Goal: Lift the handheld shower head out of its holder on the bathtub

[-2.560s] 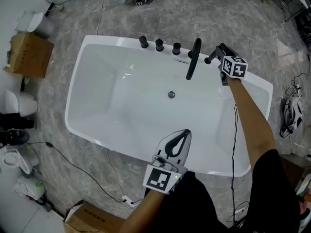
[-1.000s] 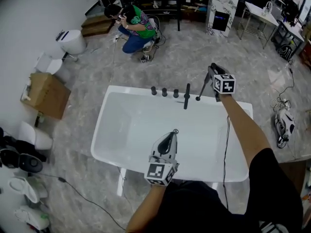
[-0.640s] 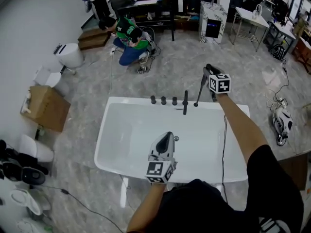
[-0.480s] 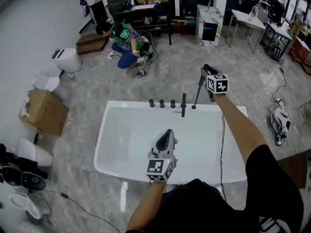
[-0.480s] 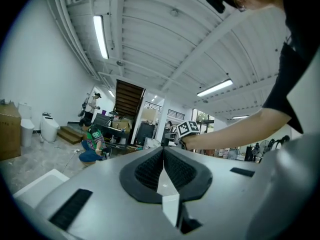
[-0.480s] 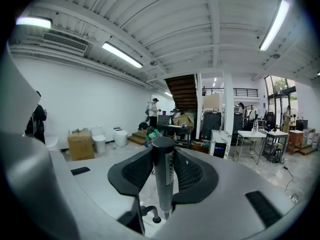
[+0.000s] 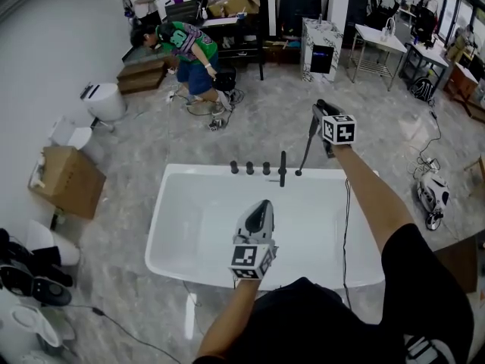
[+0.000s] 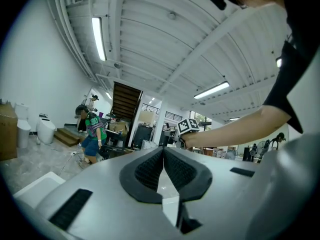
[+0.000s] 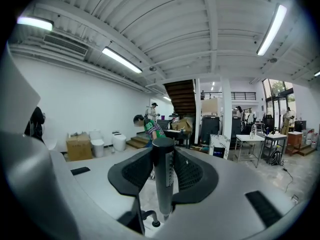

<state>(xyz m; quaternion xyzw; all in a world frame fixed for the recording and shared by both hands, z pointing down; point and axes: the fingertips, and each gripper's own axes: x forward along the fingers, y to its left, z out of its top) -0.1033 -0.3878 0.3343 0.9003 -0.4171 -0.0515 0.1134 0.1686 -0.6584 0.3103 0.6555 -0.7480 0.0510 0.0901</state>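
Observation:
The black, stick-shaped shower head (image 7: 306, 149) hangs upright above the far rim of the white bathtub (image 7: 155, 233). My right gripper (image 7: 319, 109) is shut on its upper end. In the right gripper view the dark cylinder (image 9: 163, 184) stands between the two pads, and its lower end hangs free. My left gripper (image 7: 262, 205) hovers over the tub's near side, shut with nothing in it. In the left gripper view its pads (image 8: 150, 169) meet and it (image 8: 163, 151) points level toward the right hand.
A black spout (image 7: 282, 170) and three knobs (image 7: 249, 168) stand on the tub's far rim. Beyond it a person in a green shirt (image 7: 186, 45) bends over. A cardboard box (image 7: 67, 180) and toilets (image 7: 102, 101) stand at the left. At the right are a table (image 7: 379, 44) and cables.
My right gripper has risen with the shower head, and the left gripper has risen a little. The tub now lies farther below both. The person in green has shifted at the back.

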